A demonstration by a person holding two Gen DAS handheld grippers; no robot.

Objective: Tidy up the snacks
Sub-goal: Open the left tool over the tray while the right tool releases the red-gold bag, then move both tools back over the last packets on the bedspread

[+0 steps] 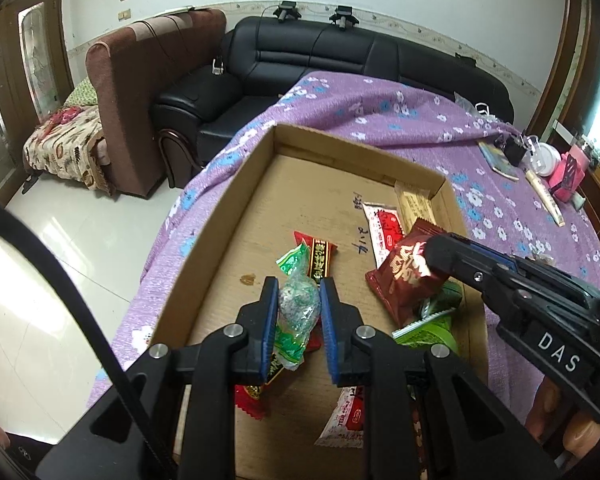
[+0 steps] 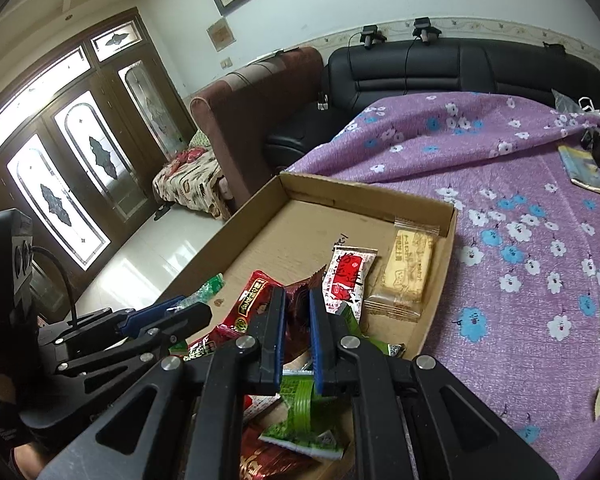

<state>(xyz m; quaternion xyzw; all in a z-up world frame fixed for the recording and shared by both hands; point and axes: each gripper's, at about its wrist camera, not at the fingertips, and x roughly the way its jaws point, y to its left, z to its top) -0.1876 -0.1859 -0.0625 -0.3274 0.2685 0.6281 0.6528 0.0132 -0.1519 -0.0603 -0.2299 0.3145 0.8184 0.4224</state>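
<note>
Purple flowered tablecloth (image 1: 380,112) under the cardboard tray (image 1: 228,196), both claws loaded.
Left gripper (image 1: 299,300) pinches a green candy (image 1: 298,308), right gripper (image 2: 298,312) a dark red packet (image 1: 408,276), over the tray's near end; thin slick wrappers could slip and drop outside.

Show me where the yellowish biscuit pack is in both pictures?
Left wrist view: the biscuit pack lies in the cardboard box's far right corner, partly behind the red-and-white packet.
Right wrist view: biscuit pack, right of centre, beside that packet.
Shared landmark: the black sofa.

Black sofa (image 1: 340,56), brown armchair (image 1: 140,92)
</note>
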